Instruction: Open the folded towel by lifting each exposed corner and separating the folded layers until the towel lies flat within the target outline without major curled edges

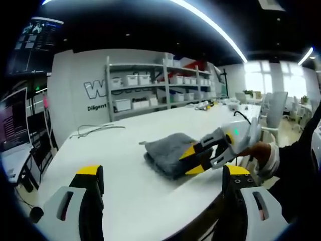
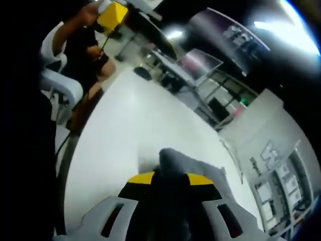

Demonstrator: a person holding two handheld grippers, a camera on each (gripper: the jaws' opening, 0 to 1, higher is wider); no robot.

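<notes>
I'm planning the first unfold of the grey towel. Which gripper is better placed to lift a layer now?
Right. The right gripper is already at the towel, with grey cloth between its jaws in the right gripper view. The left gripper hangs open and apart from the towel, above the table.

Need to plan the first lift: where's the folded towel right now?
In the left gripper view the folded grey towel lies on the white table, right of centre near its front edge, with the right claw closed on its near side.
</notes>
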